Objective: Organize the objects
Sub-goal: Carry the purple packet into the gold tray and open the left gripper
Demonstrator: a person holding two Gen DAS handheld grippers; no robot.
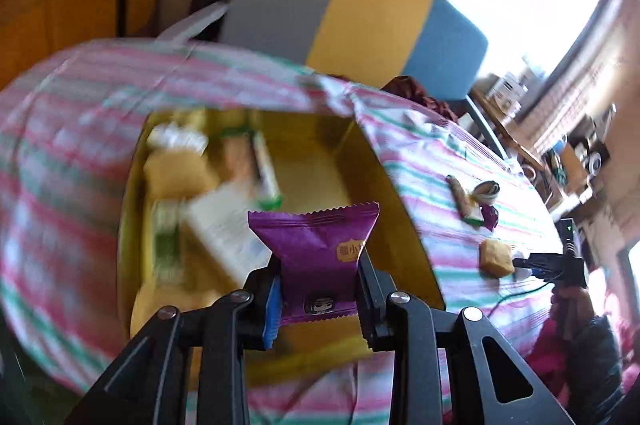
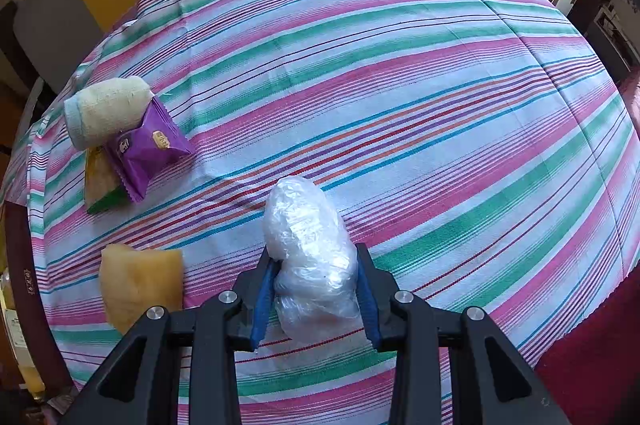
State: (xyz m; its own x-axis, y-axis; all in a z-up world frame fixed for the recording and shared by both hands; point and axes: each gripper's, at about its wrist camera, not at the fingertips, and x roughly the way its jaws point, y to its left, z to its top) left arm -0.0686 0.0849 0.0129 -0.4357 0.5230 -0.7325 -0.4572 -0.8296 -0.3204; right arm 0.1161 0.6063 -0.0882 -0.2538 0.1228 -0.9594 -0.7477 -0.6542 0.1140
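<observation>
My left gripper point(image 1: 318, 271) is shut on a purple snack packet point(image 1: 316, 245) and holds it above an open yellow box point(image 1: 392, 193) that holds several wrapped snacks. My right gripper point(image 2: 316, 279) points down at the striped tablecloth and is shut on a clear plastic-wrapped bundle point(image 2: 308, 245). To its left lie a yellow cake piece point(image 2: 140, 283), a second purple packet point(image 2: 148, 149), a cream roll point(image 2: 108, 109) and a green-edged packet point(image 2: 100, 185) beneath them. The same group shows at the right of the left wrist view, beside the other gripper point(image 1: 560, 261) in a person's hand.
The striped tablecloth point(image 2: 400, 85) covers the table. A grey, yellow and blue chair point(image 1: 360, 9) stands behind the box. Shelves with clutter point(image 1: 572, 153) stand beyond the table's far right edge. A dark red cloth point(image 2: 592, 357) lies past the table's lower right edge.
</observation>
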